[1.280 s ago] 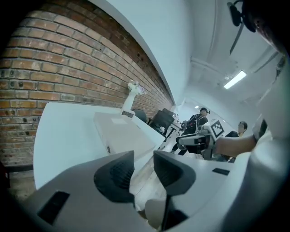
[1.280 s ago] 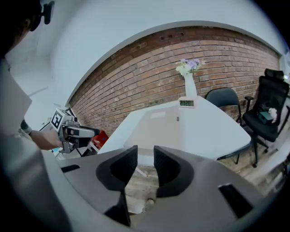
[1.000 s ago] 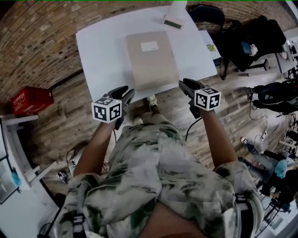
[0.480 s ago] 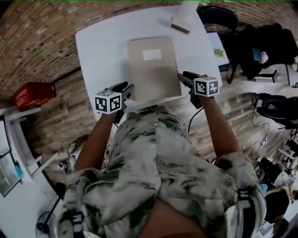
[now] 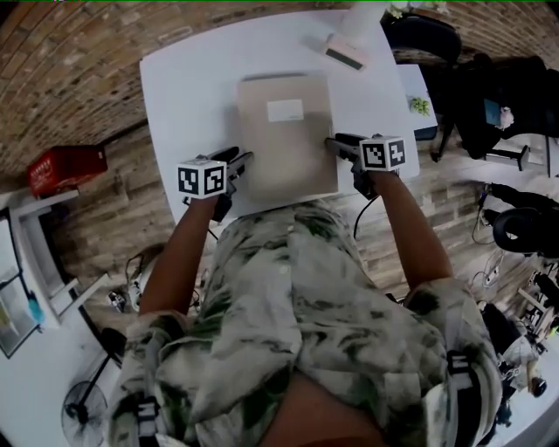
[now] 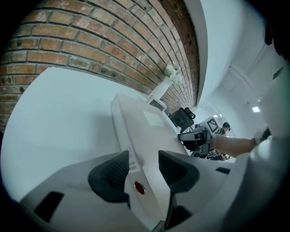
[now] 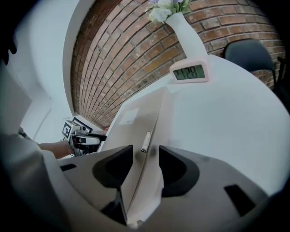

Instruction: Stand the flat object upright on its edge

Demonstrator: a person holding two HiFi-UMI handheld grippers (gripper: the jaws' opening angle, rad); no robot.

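A flat beige box (image 5: 286,131) with a white label lies flat on the white table (image 5: 192,87). My left gripper (image 5: 243,163) is at its left edge near the front corner, and my right gripper (image 5: 332,144) is at its right edge. In the left gripper view the box's edge (image 6: 149,131) runs between the jaws of the left gripper (image 6: 142,165), which are opening. In the right gripper view the thin edge (image 7: 136,122) likewise sits between the right gripper's (image 7: 145,163) opening jaws, with a gap at each pad.
A pink digital clock (image 5: 342,51) and a white vase (image 5: 358,17) with flowers stand at the table's far right. A dark chair (image 5: 419,35) is beyond that corner. A red case (image 5: 65,168) lies on the floor to the left.
Both grippers have moved forward from in front of the table onto the box's left and right edges. Their jaws now straddle those edges.
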